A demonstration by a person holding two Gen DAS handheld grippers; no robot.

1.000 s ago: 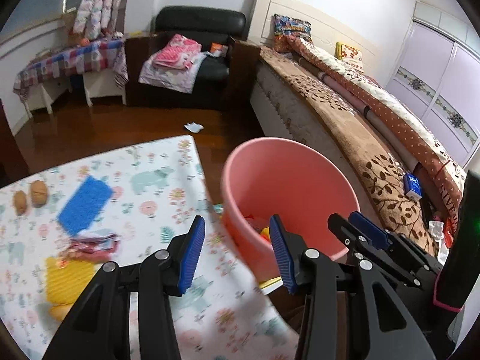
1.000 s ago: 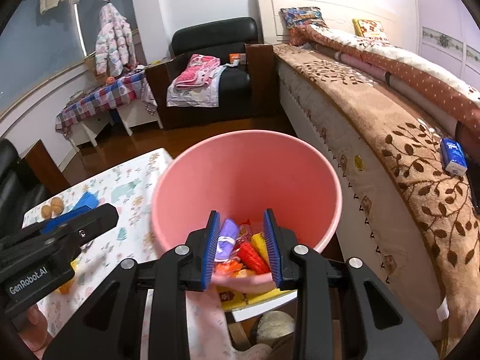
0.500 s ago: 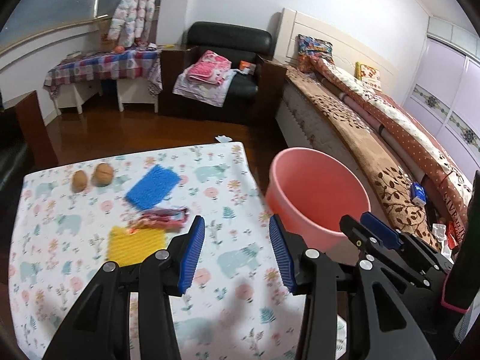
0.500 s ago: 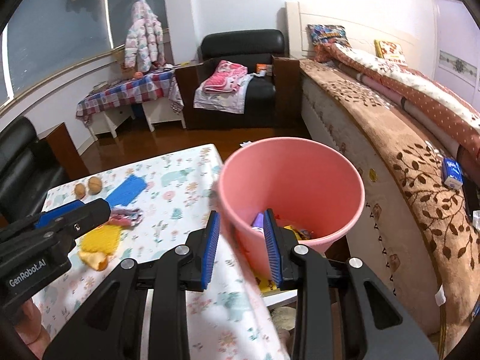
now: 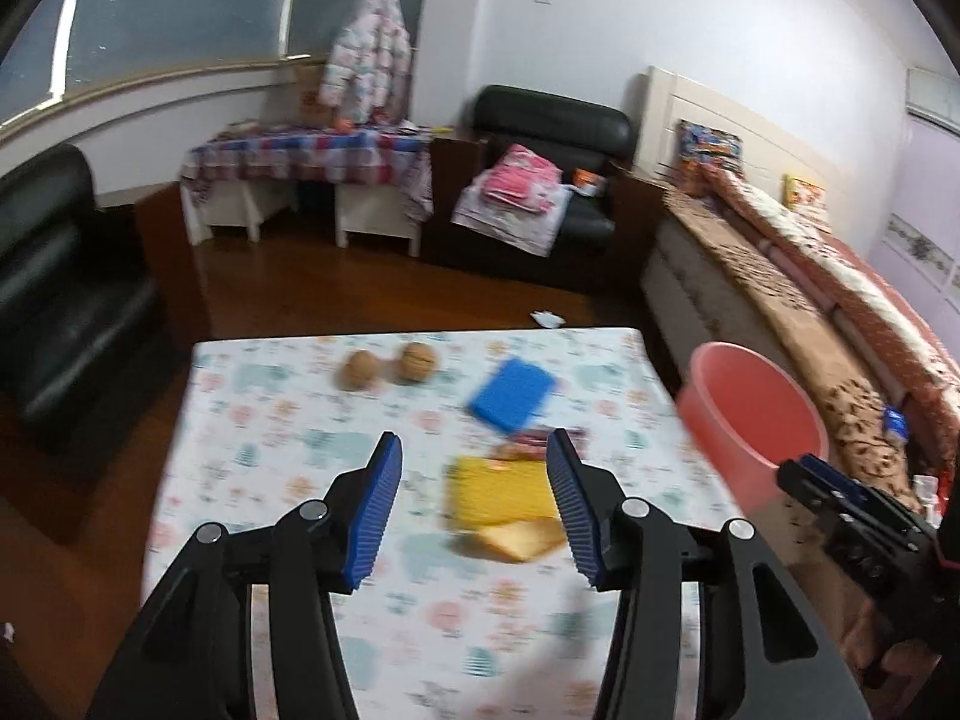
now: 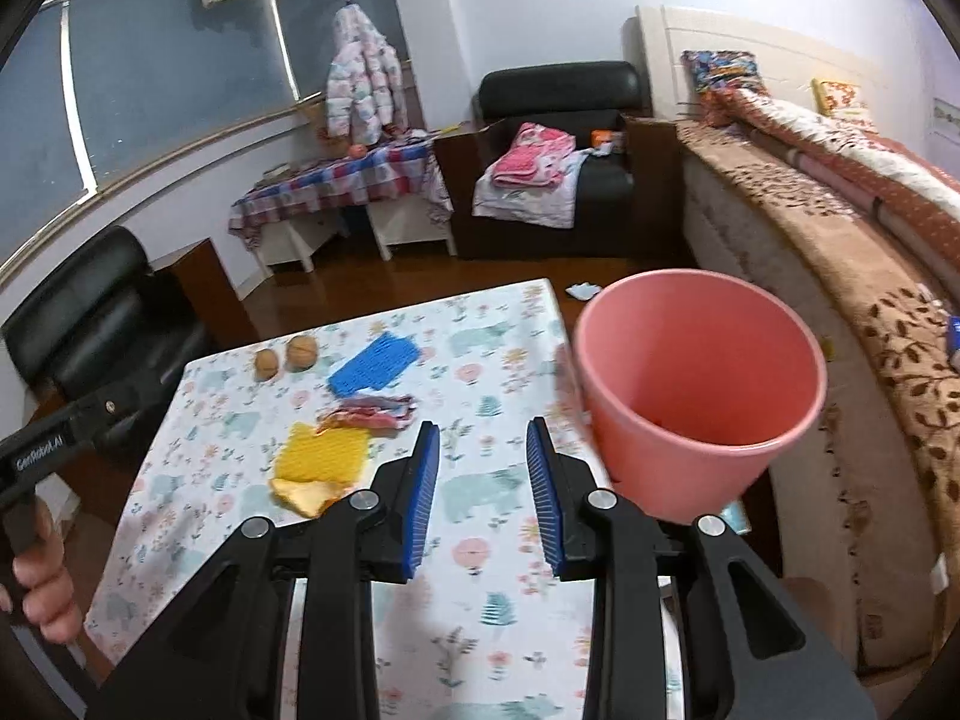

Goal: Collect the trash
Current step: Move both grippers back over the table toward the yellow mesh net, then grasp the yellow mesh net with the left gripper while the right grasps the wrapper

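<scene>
Both the left tool (image 5: pixel 474 504) and right tool (image 6: pixel 483 492) hang apart and empty over the bench (image 6: pixel 480 552), where wrapper (image 6: pixel 369 409), sponges and walnuts remain uncollected beside the bin (image 6: pixel 696 390).

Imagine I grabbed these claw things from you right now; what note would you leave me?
Left claw: open, empty, above the table.
Right claw: open, empty, beside the pink bin.
The bin sits off the table's right edge; what is in it cannot be seen now.
Still on the table: crumpled wrapper, yellow pad with an orange scrap at its near edge, blue pad, two walnuts.
Likely next: the wrapper, then the scrap.
</scene>
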